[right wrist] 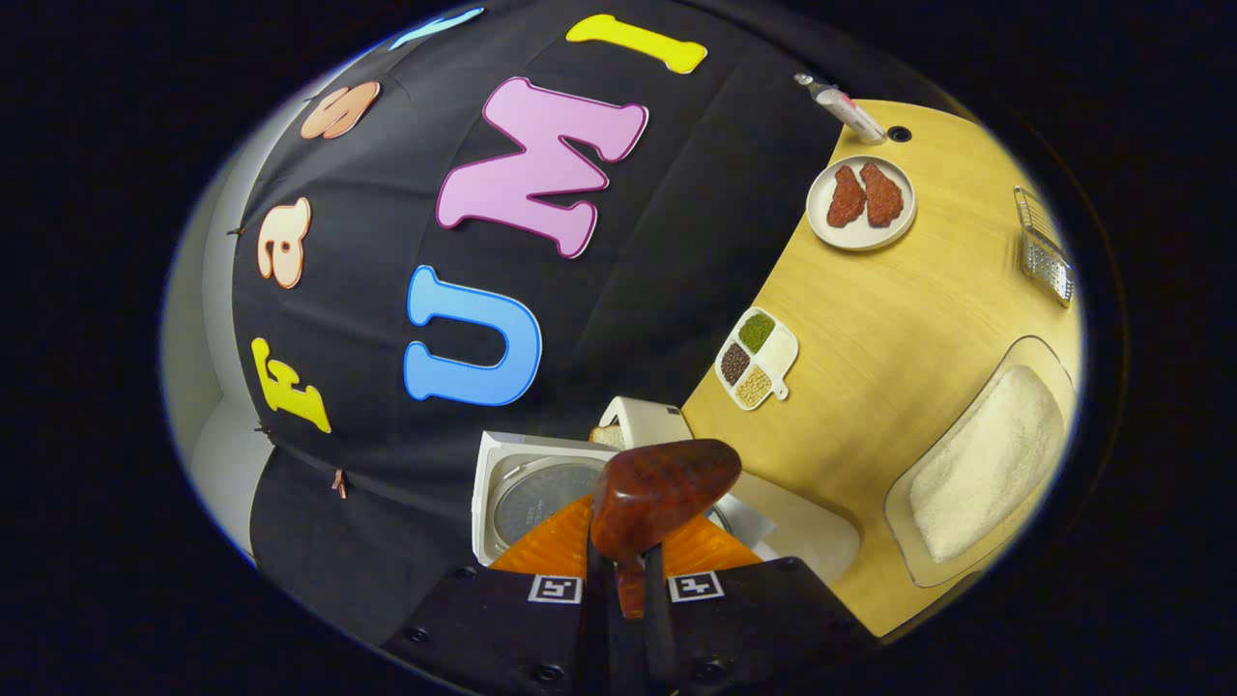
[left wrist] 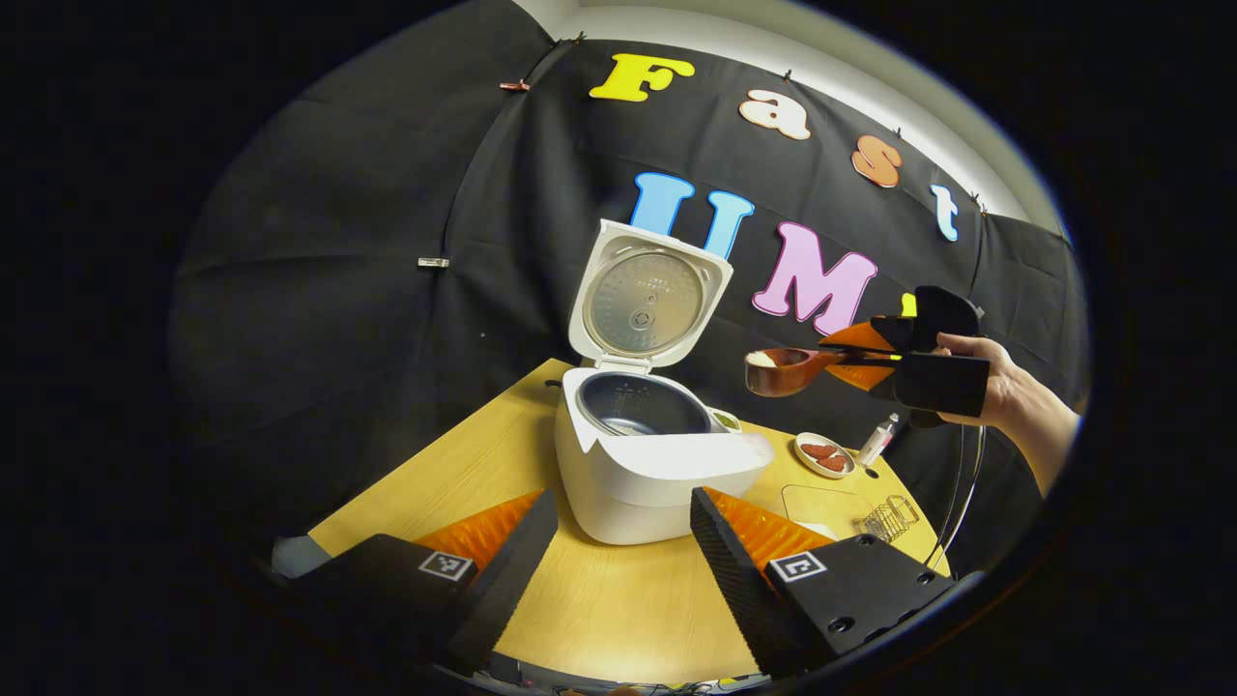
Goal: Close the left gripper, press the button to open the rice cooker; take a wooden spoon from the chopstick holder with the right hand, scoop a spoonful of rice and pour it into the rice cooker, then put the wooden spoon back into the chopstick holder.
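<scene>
Wooden spoon (left wrist: 788, 370), one, clamped in right gripper (left wrist: 875, 356) fingers; left gripper (left wrist: 623, 551) fingers spread; one rice cooker (left wrist: 647, 464), lid up.

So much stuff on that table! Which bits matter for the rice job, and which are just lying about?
In use:
- rice cooker, lid open
- wooden spoon, in the right gripper
- tray of rice

Lying about:
- plate of meat
- divided dish of grains
- small bottle
- wire basket
</scene>
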Action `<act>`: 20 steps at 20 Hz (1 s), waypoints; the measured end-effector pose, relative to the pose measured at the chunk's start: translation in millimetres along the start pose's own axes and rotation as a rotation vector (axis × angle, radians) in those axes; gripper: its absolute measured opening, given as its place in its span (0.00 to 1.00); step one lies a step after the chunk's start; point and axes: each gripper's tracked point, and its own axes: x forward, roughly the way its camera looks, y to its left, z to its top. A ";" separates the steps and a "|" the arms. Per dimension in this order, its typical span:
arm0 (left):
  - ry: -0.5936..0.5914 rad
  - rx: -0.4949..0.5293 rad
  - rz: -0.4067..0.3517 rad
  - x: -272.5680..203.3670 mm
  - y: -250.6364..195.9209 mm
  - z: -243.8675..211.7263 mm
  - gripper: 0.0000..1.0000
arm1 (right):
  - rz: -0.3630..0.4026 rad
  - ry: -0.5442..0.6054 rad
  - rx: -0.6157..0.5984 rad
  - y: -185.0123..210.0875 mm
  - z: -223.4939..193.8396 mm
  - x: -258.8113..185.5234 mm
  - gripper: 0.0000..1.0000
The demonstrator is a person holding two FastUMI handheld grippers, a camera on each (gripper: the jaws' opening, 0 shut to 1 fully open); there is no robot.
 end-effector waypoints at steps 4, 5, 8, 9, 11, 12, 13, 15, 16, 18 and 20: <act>-0.003 0.000 0.022 4.3 13.9 4.3 0.96 | 0.000 0.003 -0.075 9.9 -12.7 36.2 0.17; -0.005 0.004 0.027 4.6 17.1 6.1 0.96 | -0.007 -0.010 -0.108 11.0 -11.6 44.3 0.17; 0.004 0.013 0.044 7.7 25.1 4.8 0.95 | -0.011 -0.022 -0.282 18.9 -20.4 63.1 0.17; 0.013 0.010 0.049 8.4 27.3 3.6 0.95 | -0.011 -0.027 -0.368 22.6 -23.3 68.8 0.17; 0.010 -0.003 0.043 9.5 25.7 10.0 0.96 | 0.002 -0.044 -0.553 32.9 -29.8 79.6 0.18; 0.008 -0.008 0.038 10.5 24.5 10.7 0.96 | 0.010 -0.044 -0.632 38.6 -36.9 85.1 0.18; 0.008 -0.011 0.032 10.0 24.1 12.4 0.96 | 0.021 -0.040 -0.695 44.3 -44.2 89.8 0.17; 0.002 -0.012 0.041 8.8 25.2 15.3 0.96 | 0.034 -0.038 -0.795 51.1 -57.7 98.3 0.18; -0.001 -0.016 0.037 7.8 25.5 16.5 0.96 | 0.038 -0.041 -0.833 51.6 -62.8 104.0 0.17; 0.010 -0.035 0.033 7.4 26.5 14.0 0.96 | 0.036 -0.037 -0.897 49.9 -72.9 112.0 0.17; 0.017 -0.052 0.044 4.8 33.9 11.4 0.96 | 0.029 -0.039 -0.964 46.0 -79.6 118.6 0.18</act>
